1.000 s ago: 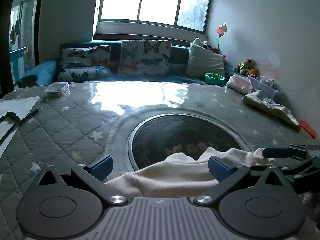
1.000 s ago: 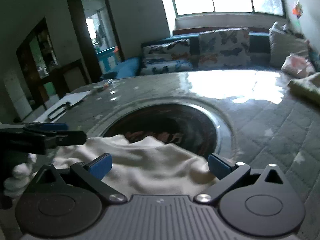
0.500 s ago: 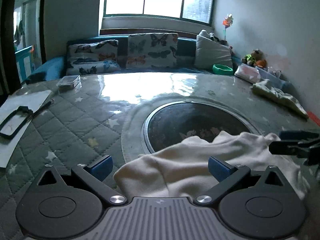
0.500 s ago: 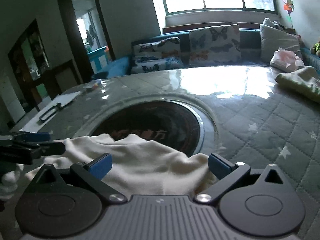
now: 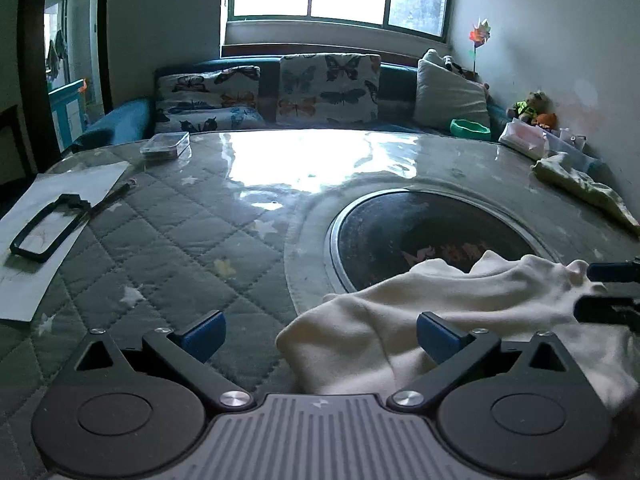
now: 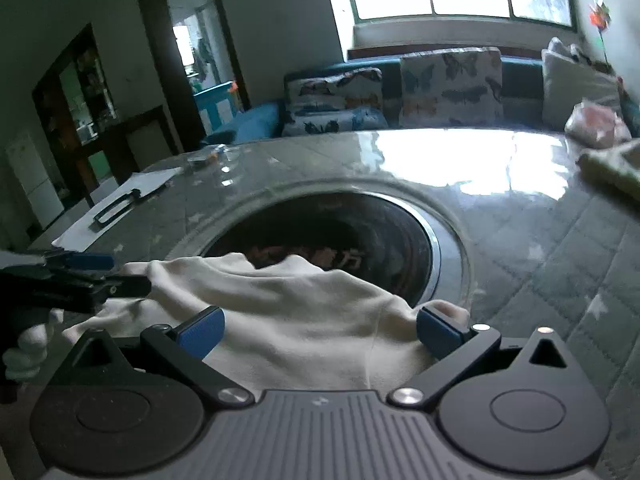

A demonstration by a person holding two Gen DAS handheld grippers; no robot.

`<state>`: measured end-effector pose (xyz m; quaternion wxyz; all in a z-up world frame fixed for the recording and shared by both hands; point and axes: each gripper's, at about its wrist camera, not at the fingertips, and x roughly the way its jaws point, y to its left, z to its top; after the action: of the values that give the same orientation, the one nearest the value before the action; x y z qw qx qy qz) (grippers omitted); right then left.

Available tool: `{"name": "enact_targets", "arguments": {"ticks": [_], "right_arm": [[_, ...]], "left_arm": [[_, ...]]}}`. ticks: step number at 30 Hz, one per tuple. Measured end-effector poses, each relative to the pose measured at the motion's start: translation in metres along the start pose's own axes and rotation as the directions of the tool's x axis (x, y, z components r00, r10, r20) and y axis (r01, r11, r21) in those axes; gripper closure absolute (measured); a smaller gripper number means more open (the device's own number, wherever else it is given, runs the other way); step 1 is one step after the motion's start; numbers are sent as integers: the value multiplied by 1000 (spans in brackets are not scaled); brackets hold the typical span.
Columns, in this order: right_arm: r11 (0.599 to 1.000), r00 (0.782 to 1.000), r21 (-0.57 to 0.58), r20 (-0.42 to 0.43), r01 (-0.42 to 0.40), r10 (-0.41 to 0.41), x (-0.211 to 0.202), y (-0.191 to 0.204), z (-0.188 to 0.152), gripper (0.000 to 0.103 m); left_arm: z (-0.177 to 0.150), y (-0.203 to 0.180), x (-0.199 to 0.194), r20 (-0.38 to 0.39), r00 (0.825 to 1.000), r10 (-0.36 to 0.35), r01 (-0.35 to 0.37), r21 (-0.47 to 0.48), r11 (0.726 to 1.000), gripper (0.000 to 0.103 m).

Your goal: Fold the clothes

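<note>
A cream garment [image 5: 472,312] lies crumpled at the near edge of the round table, partly over the dark round centre plate [image 5: 424,236]. My left gripper [image 5: 320,334] is open, its left edge of the cloth lying between the blue fingertips. My right gripper [image 6: 318,326] is open above the same garment [image 6: 296,312], the cloth spreading between its fingertips. The right gripper shows at the right edge of the left wrist view [image 5: 612,288]. The left gripper shows at the left of the right wrist view [image 6: 92,276], over the cloth's left end.
A quilted grey cover with stars [image 5: 160,248] lies over the table. A paper sheet with a black frame [image 5: 48,224] lies far left, a clear box [image 5: 166,145] at the back. A folded greenish cloth [image 5: 584,190] lies far right. A sofa with butterfly cushions [image 5: 328,88] stands behind.
Both grippers have drawn back and the left one swung left, so the garment now sits further right in its view. The cloth has slumped lower onto the table.
</note>
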<state>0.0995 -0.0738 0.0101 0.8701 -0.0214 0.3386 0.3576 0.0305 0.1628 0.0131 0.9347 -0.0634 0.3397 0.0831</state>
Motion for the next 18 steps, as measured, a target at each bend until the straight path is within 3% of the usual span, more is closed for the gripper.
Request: {"name": "enact_targets", "arguments": {"ticks": [12,18], "right_arm": [[999,999,-16,-26,-41,40,-49,20,-36,0],[1000,999,1,-33,2,-2,-68,18,-53,0]], "left_arm": [[-17,-6,-34,23,1000,-12,11,16,1000,0],[-32,-10,-52,24,1000,14,-16,74,997,0]]}}
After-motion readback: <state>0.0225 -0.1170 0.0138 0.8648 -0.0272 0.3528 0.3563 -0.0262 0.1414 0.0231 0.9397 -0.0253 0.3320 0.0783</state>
